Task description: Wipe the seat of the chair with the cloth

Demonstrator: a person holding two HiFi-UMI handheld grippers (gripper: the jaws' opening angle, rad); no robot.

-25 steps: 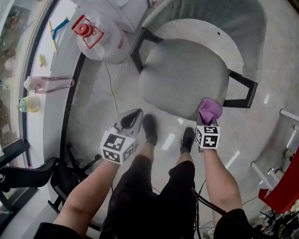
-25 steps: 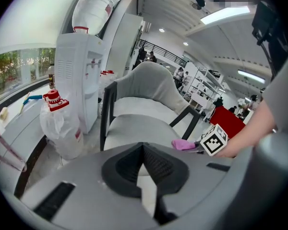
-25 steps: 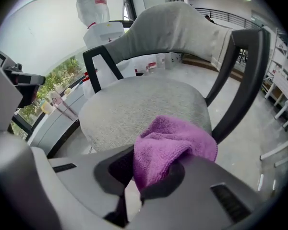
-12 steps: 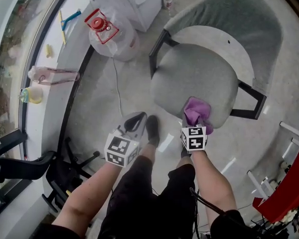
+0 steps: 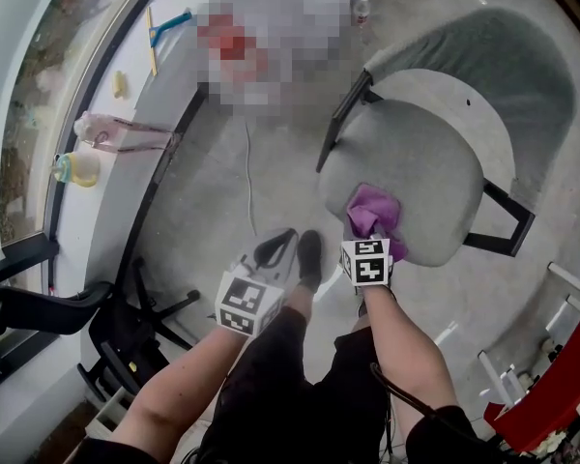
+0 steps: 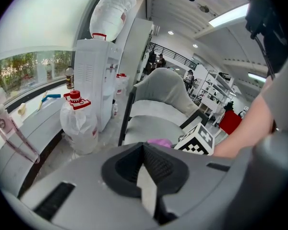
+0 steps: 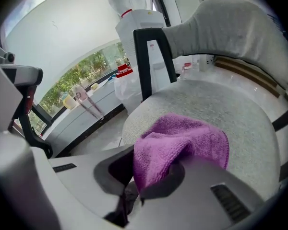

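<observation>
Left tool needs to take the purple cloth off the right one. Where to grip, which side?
Probably the loose bunched fold of the cloth that sticks out past the right tool onto the seat. Its near end is clamped in that tool, so only the far lobe is free. Bring the left tool in from the left, opened first; it is shut now.

A purple terry cloth (image 7: 182, 143) is pinched between the fingers (image 7: 209, 174) of the right gripper (image 5: 369, 232). It is bunched and folded, with the free part spilled ahead of the fingertips. The round grey fabric seat of the chair (image 5: 435, 172) is seen just ahead of and below the fingers. The cloth is held over its near edge; contact cannot be confirmed. A grey curved backrest (image 5: 503, 56) is raised beyond the seat.
</observation>
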